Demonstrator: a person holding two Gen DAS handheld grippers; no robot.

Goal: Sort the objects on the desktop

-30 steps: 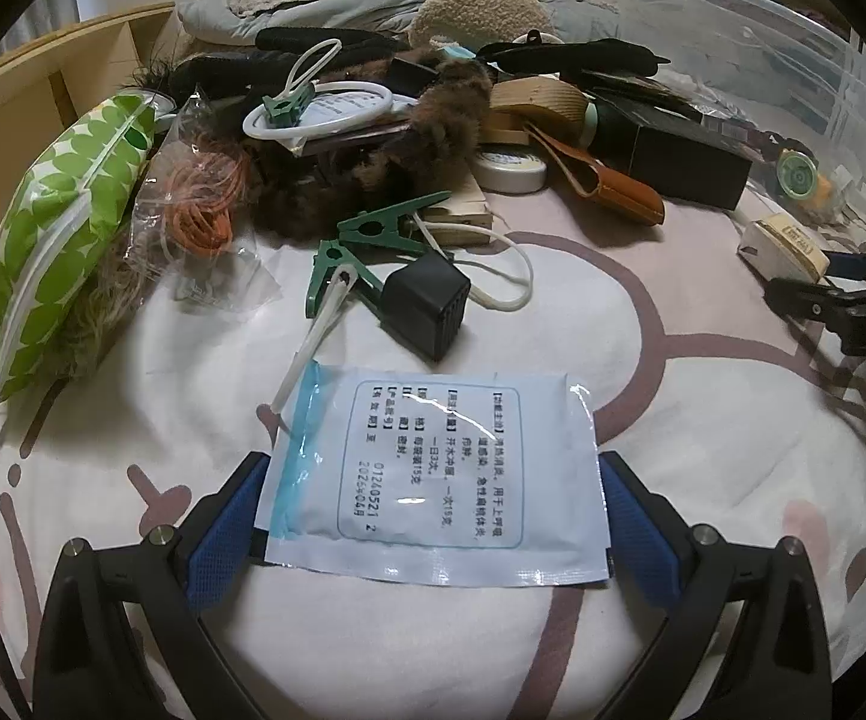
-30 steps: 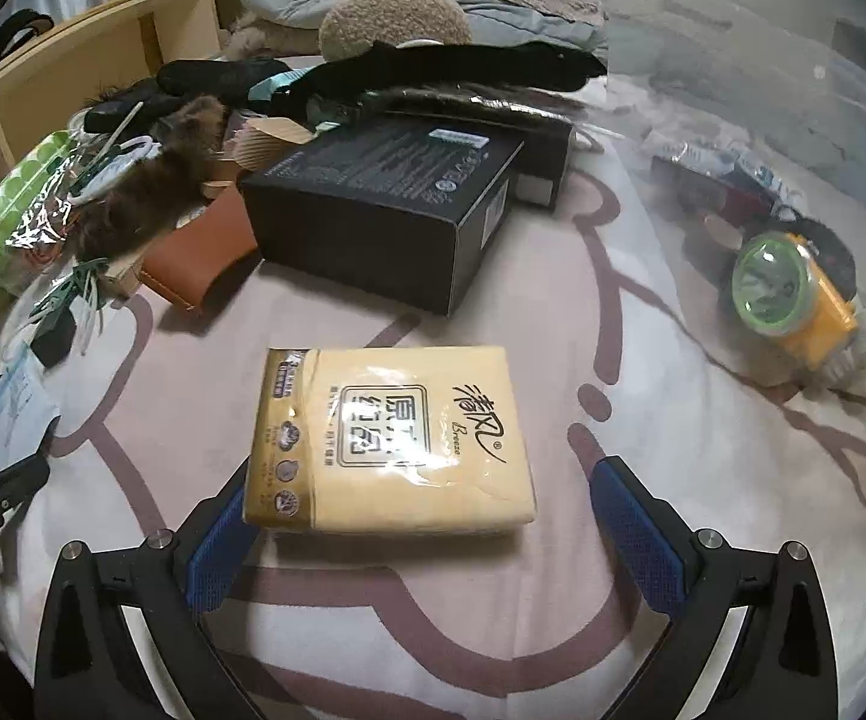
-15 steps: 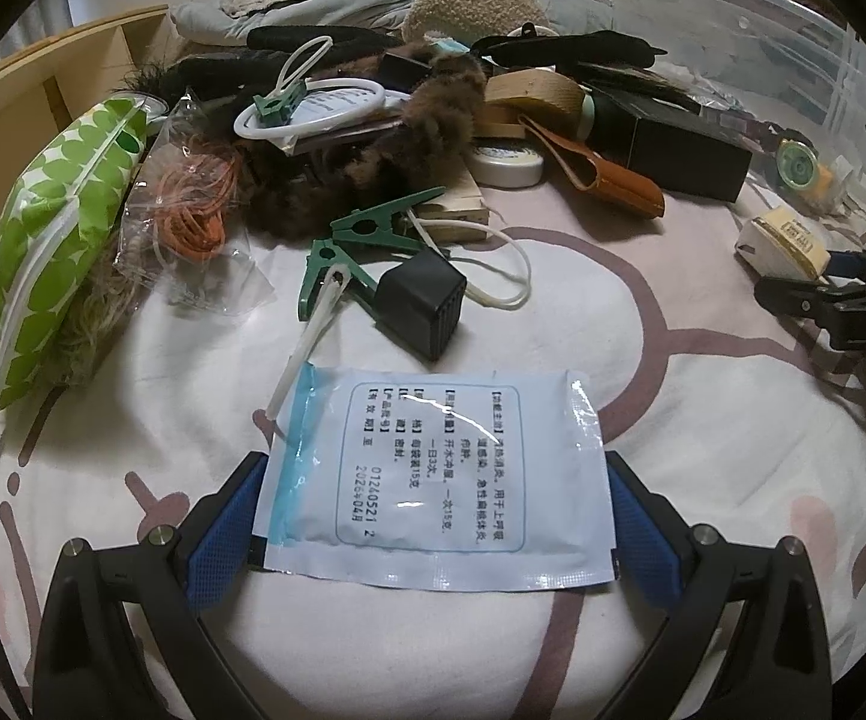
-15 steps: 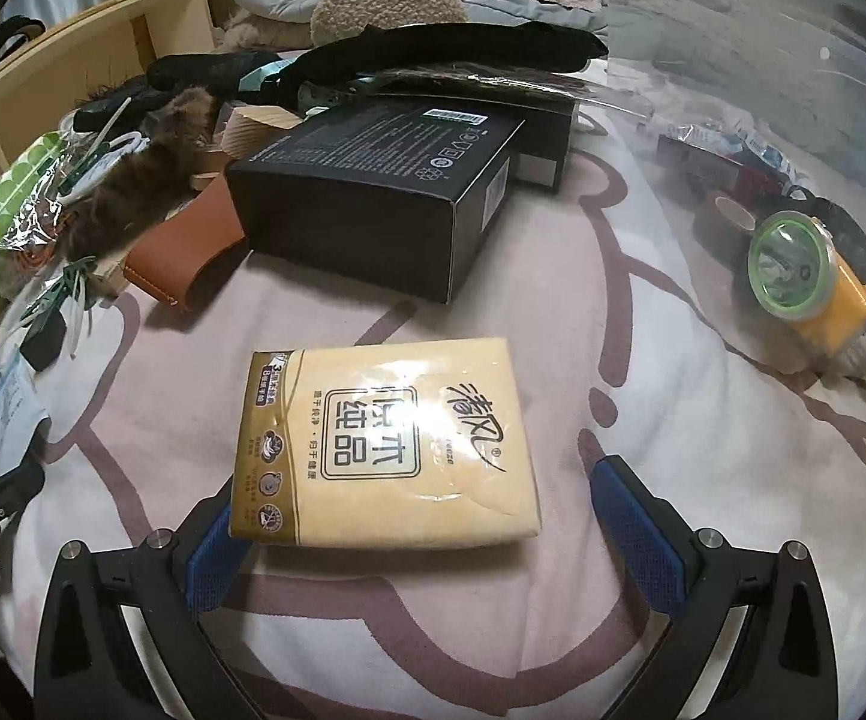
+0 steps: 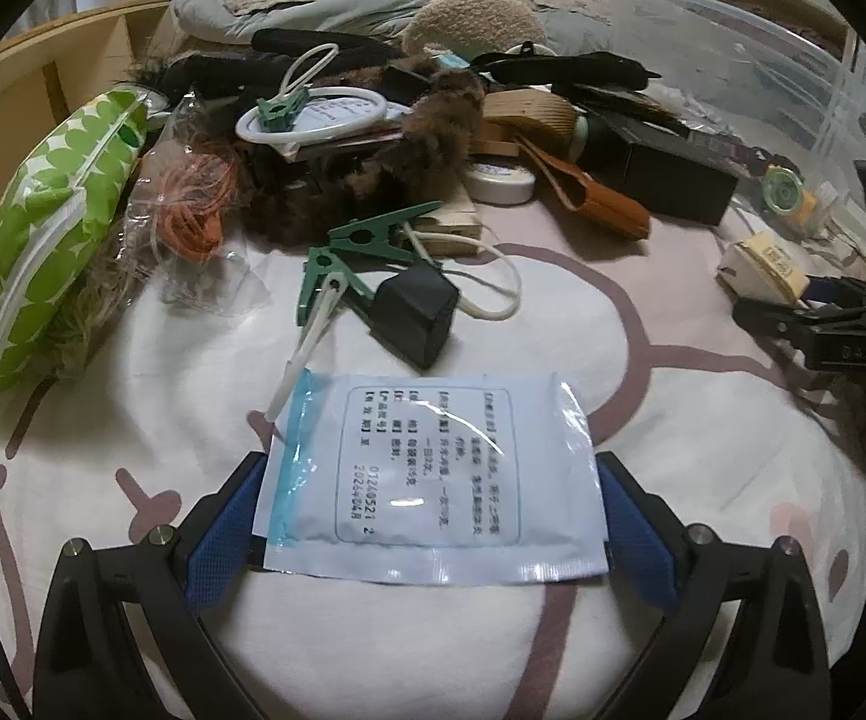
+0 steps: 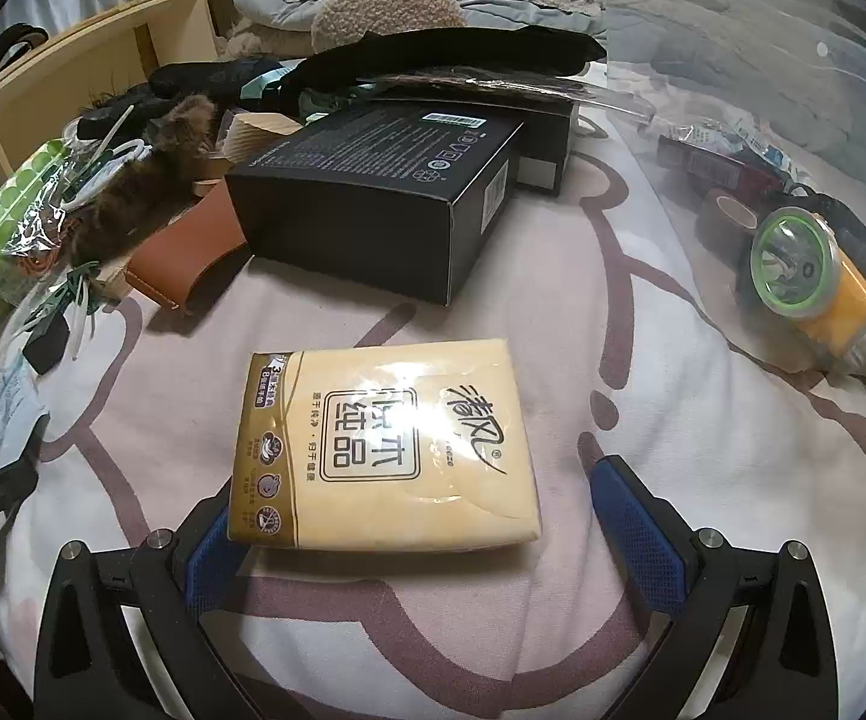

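A light-blue sachet [image 5: 433, 474] with printed text lies flat on the white and mauve bedsheet [image 5: 133, 360], between the blue pads of my open left gripper [image 5: 430, 534]. A yellow tissue pack [image 6: 385, 444] lies between the fingers of my open right gripper [image 6: 433, 531]; its left edge is at the left pad and a gap stays on the right. The tissue pack and the right gripper also show at the right of the left wrist view [image 5: 763, 264].
A heap lies behind: green dotted pouch [image 5: 43, 234], green clips [image 5: 373, 240], black cube [image 5: 418, 318], brown leather case [image 5: 589, 198], black boxes [image 6: 373, 204], fur piece [image 5: 415, 144]. A clear plastic bin [image 6: 793, 138] on the right holds a yellow-green lamp [image 6: 805, 276].
Both grippers have slid a little forward, so the sachet and the tissue pack sit deeper between the fingers. The jaws stay open.
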